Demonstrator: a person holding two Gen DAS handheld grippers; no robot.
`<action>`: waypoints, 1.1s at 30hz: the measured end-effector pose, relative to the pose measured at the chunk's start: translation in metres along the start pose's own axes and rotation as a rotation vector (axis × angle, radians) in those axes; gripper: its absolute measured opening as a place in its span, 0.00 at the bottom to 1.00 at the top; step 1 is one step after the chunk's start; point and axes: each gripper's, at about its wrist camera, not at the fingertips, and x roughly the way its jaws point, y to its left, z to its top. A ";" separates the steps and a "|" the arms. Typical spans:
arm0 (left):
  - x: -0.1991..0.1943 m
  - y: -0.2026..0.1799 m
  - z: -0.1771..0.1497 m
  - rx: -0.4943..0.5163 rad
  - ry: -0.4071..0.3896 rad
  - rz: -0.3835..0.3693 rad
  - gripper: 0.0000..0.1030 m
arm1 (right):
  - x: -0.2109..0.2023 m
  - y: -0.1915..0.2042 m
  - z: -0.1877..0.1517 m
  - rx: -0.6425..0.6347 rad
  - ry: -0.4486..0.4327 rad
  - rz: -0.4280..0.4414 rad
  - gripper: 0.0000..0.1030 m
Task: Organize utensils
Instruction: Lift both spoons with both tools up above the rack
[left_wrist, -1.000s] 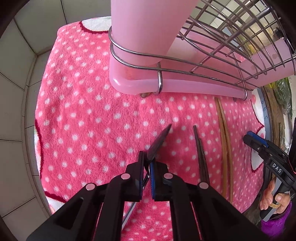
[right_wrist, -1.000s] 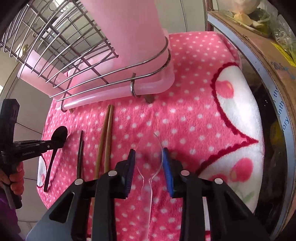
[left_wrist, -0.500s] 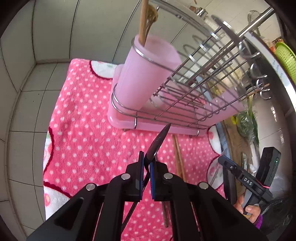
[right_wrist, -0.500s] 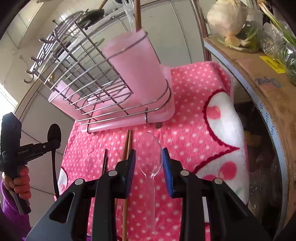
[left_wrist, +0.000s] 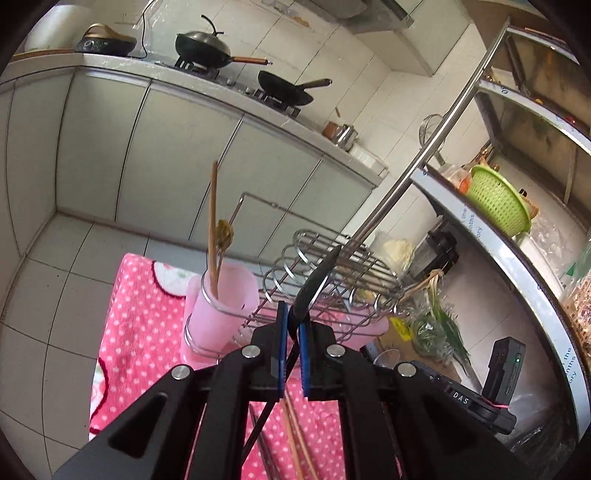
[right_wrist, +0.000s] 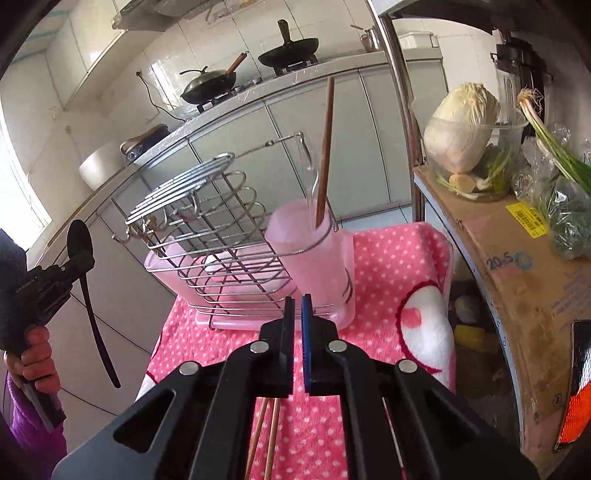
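Black spoon: clamped in your left tongs, raised beside the pink cup. Right view alone shows its full handle. Your right tongs: just closed together, nothing between. Chopsticks: on towel below cup.

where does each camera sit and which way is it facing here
Left wrist: on the left gripper, facing the pink plastic utensil cup and wire dish rack; its pads clamp a black plastic spoon.
Right wrist: on the right gripper, jaws shut on nothing, facing the same cup; the left hand shows.
Shared: cup, rack, pink dotted towel.
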 end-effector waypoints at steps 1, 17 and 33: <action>-0.003 -0.003 0.003 0.001 -0.016 -0.007 0.05 | -0.003 0.001 0.003 -0.003 -0.014 0.001 0.02; -0.009 -0.012 0.011 0.009 -0.080 -0.035 0.05 | 0.036 -0.053 0.013 0.154 0.164 -0.024 0.30; 0.007 0.015 -0.001 -0.051 -0.058 -0.057 0.05 | 0.148 -0.140 -0.008 0.532 0.318 -0.122 0.30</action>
